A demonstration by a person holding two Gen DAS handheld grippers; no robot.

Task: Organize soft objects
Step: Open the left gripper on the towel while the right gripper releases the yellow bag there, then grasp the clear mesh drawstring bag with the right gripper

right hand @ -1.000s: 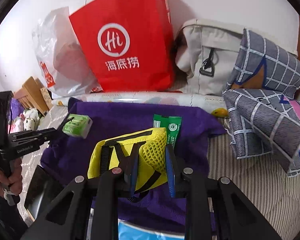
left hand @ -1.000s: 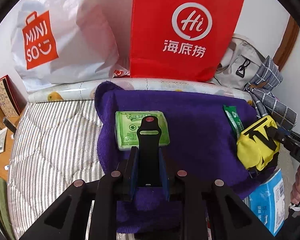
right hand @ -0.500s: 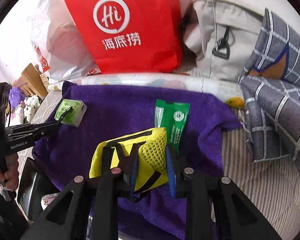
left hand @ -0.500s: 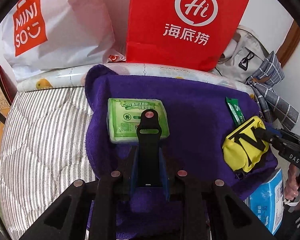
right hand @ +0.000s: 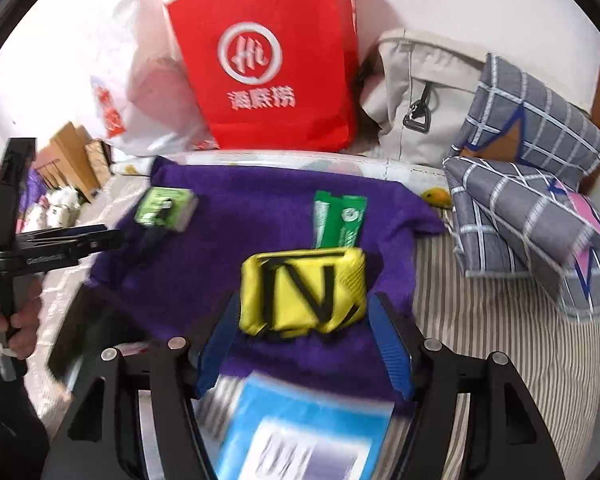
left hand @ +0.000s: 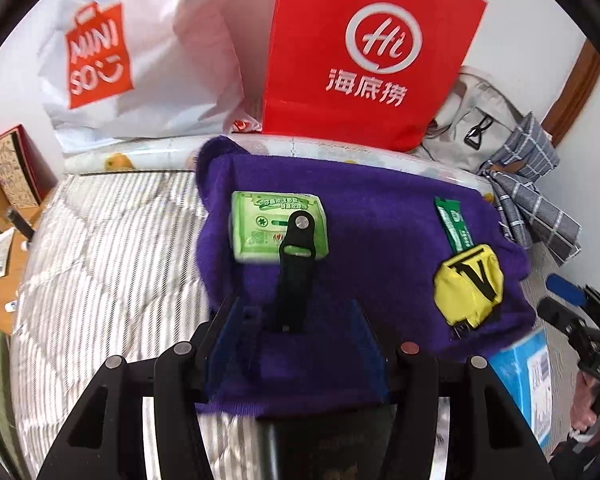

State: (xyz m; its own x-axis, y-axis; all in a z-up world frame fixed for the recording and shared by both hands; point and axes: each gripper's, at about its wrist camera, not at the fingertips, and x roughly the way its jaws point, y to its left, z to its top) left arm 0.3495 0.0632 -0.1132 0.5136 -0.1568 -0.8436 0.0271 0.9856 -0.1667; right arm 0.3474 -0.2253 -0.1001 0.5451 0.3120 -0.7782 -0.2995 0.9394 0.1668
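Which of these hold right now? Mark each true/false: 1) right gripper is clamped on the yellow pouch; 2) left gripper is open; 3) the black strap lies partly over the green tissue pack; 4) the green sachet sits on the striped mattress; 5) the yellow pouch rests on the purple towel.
1) False. The right gripper is open; the yellow pouch lies free between its spread fingers.
2) True. The left gripper has its fingers wide apart.
3) True. The black strap has its tip over the green tissue pack.
4) False. The green sachet lies on the purple towel, just beyond the pouch.
5) True.
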